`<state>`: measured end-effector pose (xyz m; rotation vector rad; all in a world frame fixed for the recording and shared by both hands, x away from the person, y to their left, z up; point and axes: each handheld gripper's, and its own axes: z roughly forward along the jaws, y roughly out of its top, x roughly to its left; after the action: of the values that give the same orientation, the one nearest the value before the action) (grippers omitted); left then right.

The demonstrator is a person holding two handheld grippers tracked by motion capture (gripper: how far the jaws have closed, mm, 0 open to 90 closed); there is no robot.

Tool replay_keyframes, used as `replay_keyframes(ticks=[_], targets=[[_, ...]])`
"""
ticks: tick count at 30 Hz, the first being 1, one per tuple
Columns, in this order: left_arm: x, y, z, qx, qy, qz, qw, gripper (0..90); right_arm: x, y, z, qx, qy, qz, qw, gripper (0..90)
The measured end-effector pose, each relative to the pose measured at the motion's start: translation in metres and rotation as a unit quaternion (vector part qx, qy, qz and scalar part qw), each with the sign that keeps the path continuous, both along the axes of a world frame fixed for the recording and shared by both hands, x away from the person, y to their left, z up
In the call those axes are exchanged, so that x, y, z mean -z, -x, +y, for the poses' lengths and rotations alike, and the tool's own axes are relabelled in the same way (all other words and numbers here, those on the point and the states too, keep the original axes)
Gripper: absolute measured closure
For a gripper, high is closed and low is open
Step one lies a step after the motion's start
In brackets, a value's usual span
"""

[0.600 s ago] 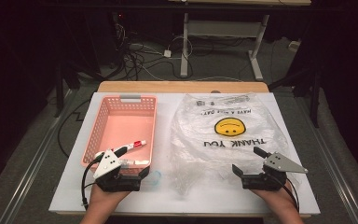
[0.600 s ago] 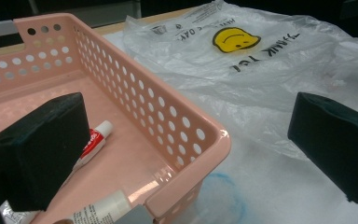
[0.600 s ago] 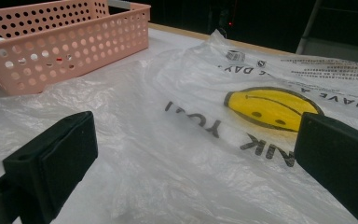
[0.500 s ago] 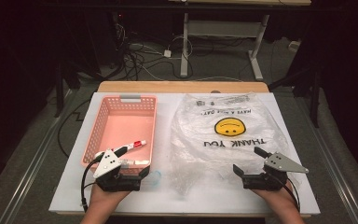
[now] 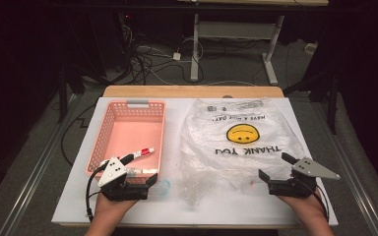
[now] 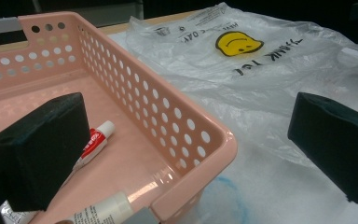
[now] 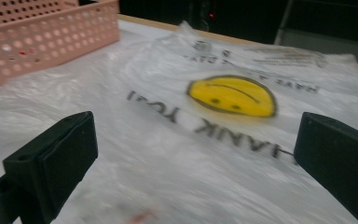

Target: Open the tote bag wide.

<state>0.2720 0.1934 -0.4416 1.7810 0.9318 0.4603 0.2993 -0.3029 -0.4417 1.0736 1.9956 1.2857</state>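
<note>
From the high view, the left gripper sits at the near right corner of the pink basket, jaws spread wide and holding nothing, while the right gripper rests at the near right edge of the plastic bag, equally released and empty; the bag lies flat on the white table, just beside the basket. The likely step is getting the bag open to take the basket's 2 tubes, so the right gripper should pinch 1 layer of film near the rim rather than both. In the left gripper view, the red-and-white tube and a second white tube lie at the basket's near end, the left jaw hanging over them and the other outside the wall; a clean pick needs both jaws inside. In the right gripper view, the bag's yellow smiley lies ahead between parted jaws. Compared with 0.6 s ago, both grippers and the bag sit about where they were.
</note>
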Motion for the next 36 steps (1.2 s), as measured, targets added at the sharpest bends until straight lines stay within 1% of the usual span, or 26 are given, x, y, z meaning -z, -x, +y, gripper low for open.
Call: replay_keyframes(ticks=[2, 3, 4, 6, 7, 9, 11, 13, 16, 18, 20, 21, 22, 23, 24, 25, 26, 27, 28, 29, 30, 31, 32, 33, 34, 36], targets=[[0.001, 0.000, 0.000, 0.002, -0.001, 0.002, 1.0000, 0.0, 0.000, -0.001, -0.014, 0.022, -0.001, 0.005, 0.9998, 1.1], [0.001, 0.000, 0.000, 0.002, -0.002, 0.001, 1.0000, 0.0, 0.000, -0.001, -0.014, 0.022, -0.001, 0.005, 0.9998, 1.1], [0.001, 0.000, 0.000, 0.002, -0.003, 0.000, 1.0000, 0.0, -0.002, -0.002, -0.028, 0.039, -0.007, 0.007, 0.9992, 2.1], [0.001, 0.000, 0.000, 0.003, -0.001, 0.000, 1.0000, 0.0, -0.002, -0.002, -0.034, 0.047, -0.008, 0.008, 0.9988, 2.4], [0.000, 0.000, -0.001, 0.004, -0.002, 0.000, 1.0000, 0.0, -0.003, -0.002, -0.046, 0.066, -0.008, 0.010, 0.9977, 3.4], [0.000, 0.000, -0.001, 0.005, -0.002, -0.001, 1.0000, 0.0, -0.003, -0.002, -0.051, 0.074, -0.008, 0.013, 0.9971, 3.7], [0.000, 0.000, -0.001, 0.005, -0.001, -0.001, 1.0000, 0.0, -0.003, -0.003, -0.061, 0.090, 0.000, 0.014, 0.9958, 4.5], [0.000, 0.001, -0.001, 0.006, 0.000, -0.002, 1.0000, 0.0, 0.000, -0.003, -0.074, 0.110, 0.007, 0.026, 0.9935, 5.5], [0.000, 0.000, -0.002, 0.010, -0.003, 0.000, 1.0000, 0.0, 0.002, -0.004, -0.082, 0.120, 0.008, 0.037, 0.9921, 7.7], [0.000, 0.001, -0.002, 0.012, -0.005, 0.000, 0.9999, 0.0, 0.004, -0.004, -0.088, 0.127, 0.009, 0.045, 0.9908, 12.1], [0.000, 0.001, -0.003, 0.012, -0.006, -0.001, 0.9999, 0.0, 0.008, -0.006, -0.094, 0.136, 0.003, 0.061, 0.9889, 16.0], [0.000, 0.001, -0.003, 0.012, -0.005, -0.002, 0.9999, 0.0, 0.013, -0.008, -0.098, 0.141, -0.008, 0.077, 0.9869, 18.7], [0.000, 0.001, -0.003, 0.012, -0.005, -0.003, 0.9999, 0.0, 0.013, -0.008, -0.098, 0.141, -0.008, 0.077, 0.9869, 18.7], [-0.001, 0.001, -0.003, 0.011, -0.005, -0.003, 0.9999, 0.0, 0.015, -0.010, -0.099, 0.144, -0.010, 0.084, 0.9859, 20.0], [-0.001, 0.002, -0.003, 0.009, -0.006, -0.005, 0.9999, 0.0, 0.019, -0.013, -0.100, 0.146, -0.011, 0.100, 0.9841, 22.6], [-0.001, 0.002, -0.003, 0.009, -0.005, -0.006, 0.9999, 0.0, 0.019, -0.013, -0.100, 0.146, -0.011, 0.100, 0.9841, 22.6], [-0.002, 0.002, -0.002, 0.008, -0.004, -0.006, 0.9999, 0.0, 0.022, -0.016, -0.100, 0.144, -0.012, 0.118, 0.9825, 24.8], [-0.002, 0.002, -0.002, 0.007, -0.003, -0.007, 0.9999, 0.0, 0.022, -0.016, -0.100, 0.144, -0.012, 0.118, 0.9825, 24.8], [-0.002, 0.002, -0.001, 0.004, 0.000, -0.007, 1.0000, 0.0, 0.025, -0.019, -0.099, 0.139, -0.011, 0.136, 0.9809, 28.2], [-0.002, 0.002, -0.001, 0.004, 0.000, -0.007, 1.0000, 0.0, 0.027, -0.020, -0.098, 0.136, -0.010, 0.147, 0.9798, 29.1], [-0.002, 0.002, -0.001, 0.005, 0.000, -0.001, 1.0000, 0.0, 0.030, -0.022, -0.098, 0.133, -0.008, 0.156, 0.9787, 31.2], [-0.002, 0.002, -0.001, 0.005, 0.000, -0.001, 1.0000, 0.0, 0.030, -0.022, -0.098, 0.133, -0.008, 0.156, 0.9787, 31.2], [-0.002, 0.002, -0.001, 0.006, -0.001, 0.002, 1.0000, 0.0, 0.031, -0.023, -0.096, 0.130, 0.002, 0.168, 0.9772, 35.6], [-0.002, 0.002, -0.002, 0.007, -0.002, 0.001, 1.0000, 0.0, 0.031, -0.023, -0.096, 0.130, 0.002, 0.168, 0.9772, 35.6], [-0.002, 0.002, -0.002, 0.008, -0.003, 0.001, 1.0000, 0.0, 0.032, -0.023, -0.093, 0.127, 0.013, 0.171, 0.9770, 40.6], [-0.002, 0.002, -0.002, 0.008, -0.001, -0.001, 1.0000, 0.0, 0.033, -0.023, -0.090, 0.123, 0.025, 0.178, 0.9760, 45.9]])
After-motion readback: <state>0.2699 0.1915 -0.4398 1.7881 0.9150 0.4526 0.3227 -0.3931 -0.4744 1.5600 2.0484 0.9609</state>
